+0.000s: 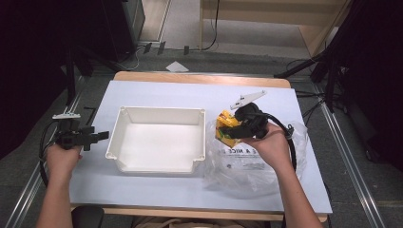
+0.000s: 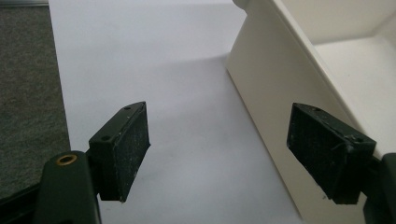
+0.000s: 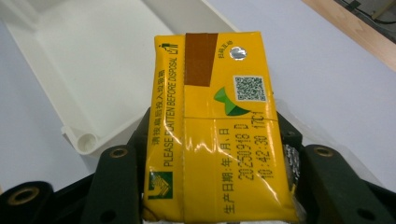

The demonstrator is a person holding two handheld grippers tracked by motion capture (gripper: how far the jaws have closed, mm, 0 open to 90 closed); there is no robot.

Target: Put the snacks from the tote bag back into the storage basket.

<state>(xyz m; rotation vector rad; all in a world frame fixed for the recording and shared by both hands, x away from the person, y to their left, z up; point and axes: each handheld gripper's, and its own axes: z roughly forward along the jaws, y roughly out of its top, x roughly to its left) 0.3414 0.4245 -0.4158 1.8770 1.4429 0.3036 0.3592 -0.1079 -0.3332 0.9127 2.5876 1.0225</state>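
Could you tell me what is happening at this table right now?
A person is working with a gripper in each hand. The right gripper is shut on a yellow drink carton, held above a clear plastic bag that lies on the table to the right of the white bin. The bin looks empty. The left gripper hangs open beside the bin's left wall, holding nothing. The carton may be headed for the bin.

yellow drink carton (image 3: 215, 130) with brown strip, green leaf mark, black print | white plastic tray (image 1: 157, 140), centre frame | clear plastic bag (image 1: 256, 161) with black lettering | pale lavender table cover (image 1: 142, 92) | black gripper pads (image 2: 128, 147)
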